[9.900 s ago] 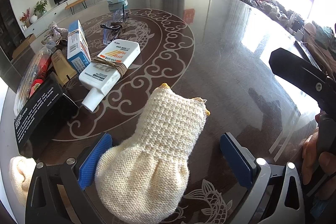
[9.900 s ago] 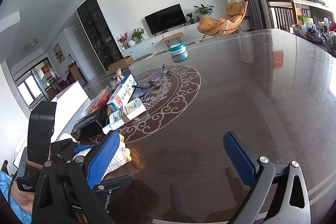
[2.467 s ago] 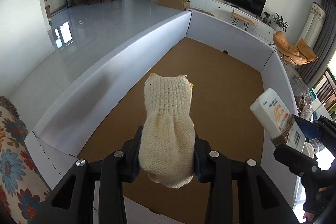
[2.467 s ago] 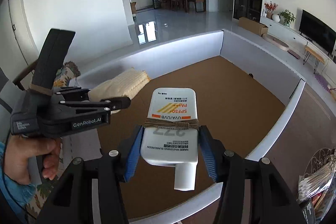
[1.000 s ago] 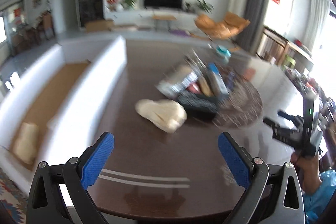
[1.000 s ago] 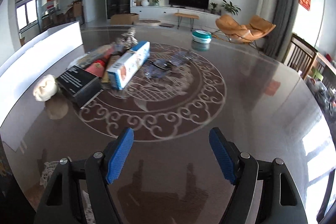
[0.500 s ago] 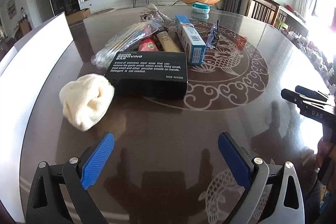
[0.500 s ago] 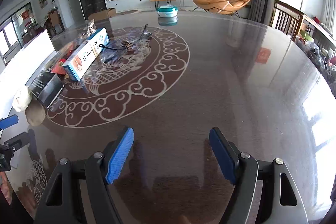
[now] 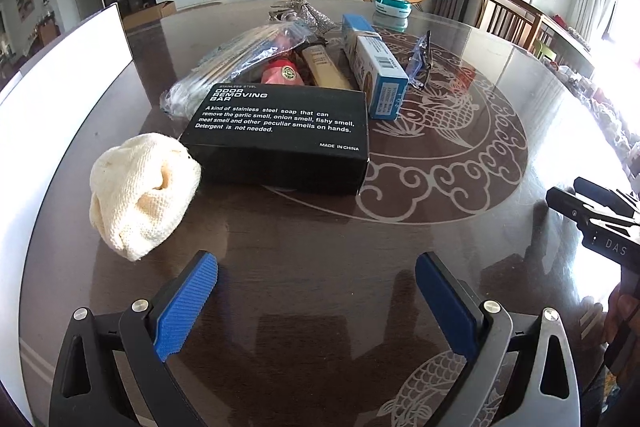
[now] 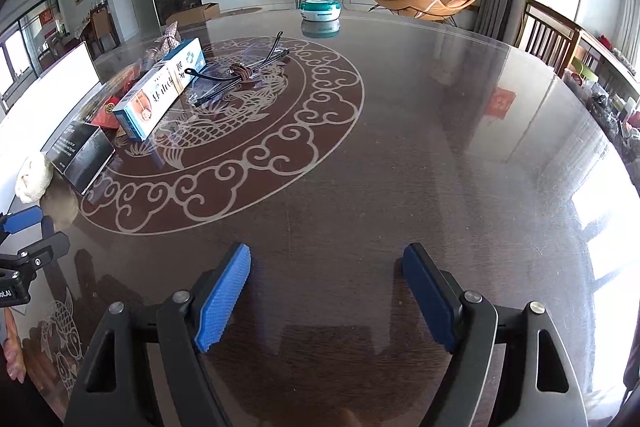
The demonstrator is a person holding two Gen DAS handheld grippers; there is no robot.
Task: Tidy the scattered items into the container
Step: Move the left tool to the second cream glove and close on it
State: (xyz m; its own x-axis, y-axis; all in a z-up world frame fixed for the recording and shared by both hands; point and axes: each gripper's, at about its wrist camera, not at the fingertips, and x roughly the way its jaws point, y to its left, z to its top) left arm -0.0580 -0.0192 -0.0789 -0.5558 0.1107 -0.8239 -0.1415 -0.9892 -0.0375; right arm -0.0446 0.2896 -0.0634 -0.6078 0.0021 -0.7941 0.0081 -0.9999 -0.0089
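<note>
My left gripper (image 9: 316, 303) stands open and empty over the dark table. Just ahead of it, to the left, lies a cream knitted item (image 9: 140, 195). Behind that sits a black odor-removing-bar box (image 9: 280, 135), then a clear bag of sticks (image 9: 236, 63), a red round item (image 9: 282, 74), a tan tube (image 9: 324, 67), a blue and white box (image 9: 376, 67) and bundled glasses (image 9: 420, 61). The white container's wall (image 9: 60, 95) runs along the left. My right gripper (image 10: 326, 291) has its jaws opening, nothing between them, over bare table well right of the items (image 10: 156, 95).
A teal round tin (image 10: 320, 9) stands at the table's far edge. The table (image 10: 440, 147) has a pale circular pattern. A hand holds the other gripper at the right edge of the left wrist view (image 9: 600, 227). Chairs and shelves stand beyond the table on the right.
The left gripper swung from the container side to face the pile and came down closer to the cream item. The right gripper turned right, so the pile moved left in its view, and its jaws widened a little.
</note>
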